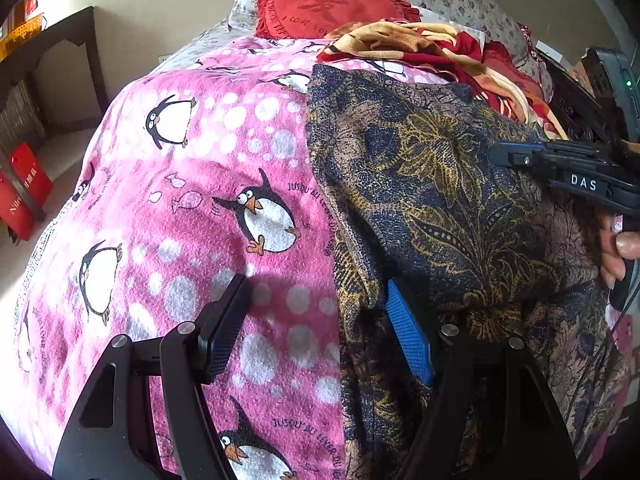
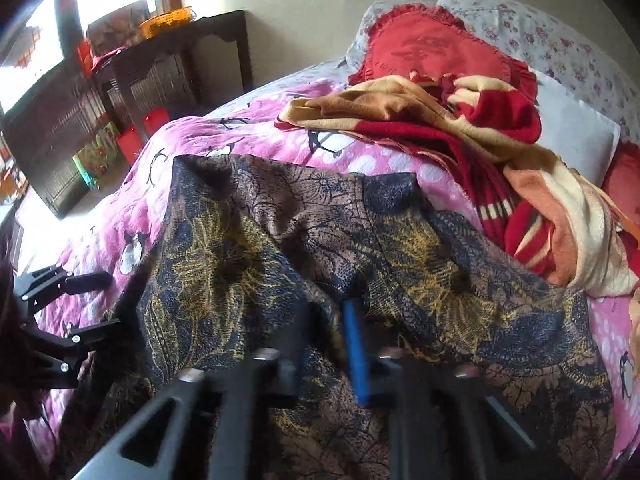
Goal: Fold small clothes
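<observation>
Right claw (image 2: 332, 320) pinching the patterned garment (image 2: 280, 240) on pink blanket (image 2: 400, 160)

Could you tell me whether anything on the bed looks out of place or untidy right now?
Yes: the dark floral garment lies rumpled rather than flat on the pink penguin blanket, and a red and tan blanket sits in a crumpled heap near the red heart-shaped pillow.

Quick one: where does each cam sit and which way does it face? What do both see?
Left wrist: on the left gripper, angled down at the pink penguin blanket and the dark floral garment; own fingers open, right gripper and a hand at right.
Right wrist: on the right gripper, facing the pillows; jaws shut on the garment; left gripper at left.
Shared: garment, blanket, red heart cushion.
</observation>
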Motion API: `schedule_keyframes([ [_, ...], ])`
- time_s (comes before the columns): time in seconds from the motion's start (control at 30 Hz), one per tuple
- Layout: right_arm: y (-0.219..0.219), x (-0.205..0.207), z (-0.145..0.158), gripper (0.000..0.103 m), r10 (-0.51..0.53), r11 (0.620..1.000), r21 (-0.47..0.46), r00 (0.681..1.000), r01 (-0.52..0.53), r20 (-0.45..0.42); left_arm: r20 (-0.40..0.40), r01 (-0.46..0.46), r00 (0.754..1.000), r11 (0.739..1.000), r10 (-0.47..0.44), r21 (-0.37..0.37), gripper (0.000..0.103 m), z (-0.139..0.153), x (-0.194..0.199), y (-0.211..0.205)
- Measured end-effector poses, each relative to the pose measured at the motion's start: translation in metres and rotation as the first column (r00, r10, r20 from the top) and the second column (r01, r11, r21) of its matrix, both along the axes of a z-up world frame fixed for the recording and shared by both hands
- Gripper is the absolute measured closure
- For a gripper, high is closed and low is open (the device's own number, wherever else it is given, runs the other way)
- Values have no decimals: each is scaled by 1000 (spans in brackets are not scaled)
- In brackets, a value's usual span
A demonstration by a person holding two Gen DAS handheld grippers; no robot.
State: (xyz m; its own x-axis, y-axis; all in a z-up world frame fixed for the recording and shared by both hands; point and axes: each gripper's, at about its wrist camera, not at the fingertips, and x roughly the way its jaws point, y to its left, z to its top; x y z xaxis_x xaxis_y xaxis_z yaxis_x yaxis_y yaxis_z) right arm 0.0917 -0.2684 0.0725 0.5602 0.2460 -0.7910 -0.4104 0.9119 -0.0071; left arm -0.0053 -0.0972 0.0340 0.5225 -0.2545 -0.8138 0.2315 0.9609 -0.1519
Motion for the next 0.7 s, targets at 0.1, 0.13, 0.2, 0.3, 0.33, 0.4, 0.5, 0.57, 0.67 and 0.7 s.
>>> schedule_keyframes([
  [0.1, 1, 0, 13, 100, -36, 999, 10, 998, 35, 52, 0, -2, 1000, 1000, 2, -2, 33, -1, 0, 1],
  [0.13, 1, 1, 16, 100, -55, 998, 14, 996, 54, 69, 2, -5, 1000, 1000, 5, 1, 33, -1, 1, 0],
  [0.2, 6, 8, 11, 100, -92, 996, -4, 993, 93, 74, 8, -8, 1000, 1000, 8, 14, 33, -2, 1, -3],
  [0.3, 9, 14, -2, 100, -135, 991, -14, 988, 136, 71, 12, -5, 1000, 999, 4, 33, 33, -2, 1, -6],
  [0.33, 6, 13, -1, 100, -145, 990, 9, 988, 144, 61, 9, -3, 1000, 999, 3, 33, 33, 0, 1, -6],
  [0.4, -9, 2, 8, 98, -161, 984, 80, 987, 159, 21, 5, -8, 1000, 1000, 8, 18, 33, 5, 2, -4],
  [0.5, -45, -39, 31, 78, -223, 971, 99, 974, 218, 47, 37, -22, 999, 1000, 22, -7, 33, 18, 0, -3],
  [0.57, -71, -68, 41, 60, -279, 958, 94, 957, 271, 82, 66, -17, 998, 1000, 18, -18, 33, 28, -1, -6],
  [0.67, -112, -105, 40, 58, -383, 923, 65, 919, 378, 95, 80, 15, 997, 1000, -13, -21, 33, 35, -1, -20],
  [0.7, -121, -112, 39, 58, -406, 914, 57, 909, 402, 89, 77, 24, 997, 1000, -23, -14, 33, 34, 0, -26],
])
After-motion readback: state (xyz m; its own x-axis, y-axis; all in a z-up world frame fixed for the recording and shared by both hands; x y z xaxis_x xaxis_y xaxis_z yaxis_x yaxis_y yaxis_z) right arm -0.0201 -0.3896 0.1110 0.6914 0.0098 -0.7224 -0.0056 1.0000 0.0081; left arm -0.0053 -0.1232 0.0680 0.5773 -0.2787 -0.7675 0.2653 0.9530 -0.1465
